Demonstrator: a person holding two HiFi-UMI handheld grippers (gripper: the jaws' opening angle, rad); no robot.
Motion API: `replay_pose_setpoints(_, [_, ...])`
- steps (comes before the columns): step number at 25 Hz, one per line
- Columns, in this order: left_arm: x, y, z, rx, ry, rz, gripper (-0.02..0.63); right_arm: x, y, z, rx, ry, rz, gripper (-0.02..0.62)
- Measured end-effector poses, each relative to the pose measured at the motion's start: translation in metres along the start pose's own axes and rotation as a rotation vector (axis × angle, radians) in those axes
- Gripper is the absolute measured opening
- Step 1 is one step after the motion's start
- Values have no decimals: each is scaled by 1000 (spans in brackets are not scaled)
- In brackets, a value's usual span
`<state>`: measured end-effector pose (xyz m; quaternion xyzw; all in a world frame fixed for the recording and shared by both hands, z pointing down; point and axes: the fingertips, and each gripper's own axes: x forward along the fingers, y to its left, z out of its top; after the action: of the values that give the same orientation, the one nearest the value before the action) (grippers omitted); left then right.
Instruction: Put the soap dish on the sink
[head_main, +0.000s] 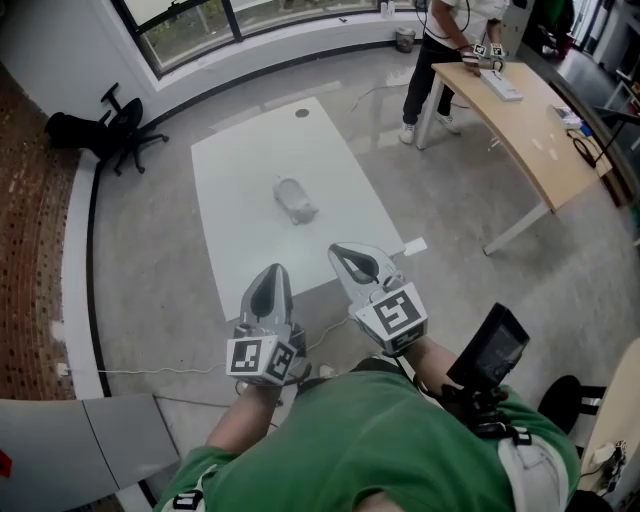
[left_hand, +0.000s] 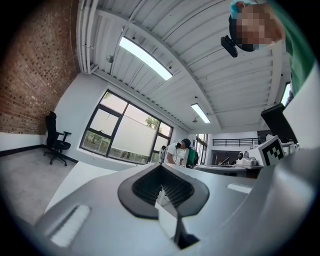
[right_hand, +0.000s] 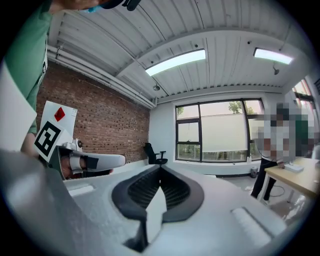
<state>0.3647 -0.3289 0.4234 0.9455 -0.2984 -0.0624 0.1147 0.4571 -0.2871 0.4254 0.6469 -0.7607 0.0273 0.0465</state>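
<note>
Left gripper (head_main: 272, 276) and right gripper (head_main: 343, 256) are both shut and empty, short of the table (head_main: 235, 165). The likely soap dish (head_main: 295, 200) lies mid-table, well apart. No sink in sight. Fits reaching in or having let go.

Grey two-jaw right gripper (right_hand: 160, 172) has its jaws together with nothing between them, aimed at a black office chair (right_hand: 154, 153) by the large window (right_hand: 220, 132), red brick wall (right_hand: 100, 120) frame-left, light wooden desk (right_hand: 296, 179) frame-right.
</note>
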Motion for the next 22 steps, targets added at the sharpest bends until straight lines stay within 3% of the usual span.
replay_pose_setpoints(8, [-10, -39, 0, 20, -5, 9, 6, -38, -8, 1, 15, -15, 19, 3])
replay_pose_setpoints(22, [-19, -63, 2, 27, -10, -9, 6, -67, -9, 6, 12, -30, 3, 2])
